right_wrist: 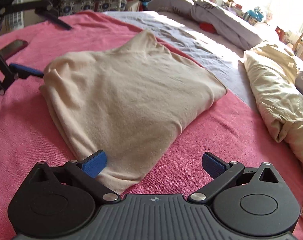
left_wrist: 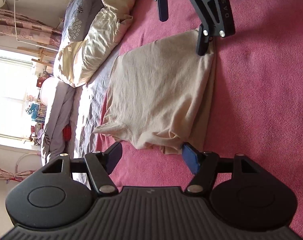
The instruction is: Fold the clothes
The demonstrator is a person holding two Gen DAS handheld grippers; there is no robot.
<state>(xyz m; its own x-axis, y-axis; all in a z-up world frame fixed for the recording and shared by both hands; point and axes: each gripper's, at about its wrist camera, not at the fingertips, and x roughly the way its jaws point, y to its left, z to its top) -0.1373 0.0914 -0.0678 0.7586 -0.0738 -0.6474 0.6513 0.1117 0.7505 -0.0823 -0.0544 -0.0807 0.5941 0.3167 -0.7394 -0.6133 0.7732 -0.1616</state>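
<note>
A beige garment (right_wrist: 123,94), folded into a thick, roughly rectangular stack, lies on a pink blanket (right_wrist: 201,140) and fills the centre of both views. In the left wrist view its ribbed neckline edge curves at the lower middle of the frame, with bunched folds just above the near fingers.

The left gripper (left_wrist: 153,158) sits at the bottom centre of its own view with jaws spread wide — one blue pad touches the bunched corner of the garment, the other rests over bare blanket, and nothing is held between them. In the right wrist view this same gripper appears at the left edge, a blue finger meeting the garment's side.

The right gripper (right_wrist: 153,164) is likewise spread open at the bottom of its view; its left pad lies on the near corner of the cloth, its right pad over the blanket — no fabric is clamped. From the left wrist view it hangs in the upper right, one finger tip on the garment's far corner.

Beyond the blanket lie a grey sheet (right_wrist: 193,38), a cream quilt (right_wrist: 275,88) at the right, and a bright window (left_wrist: 9,92) at the left.
</note>
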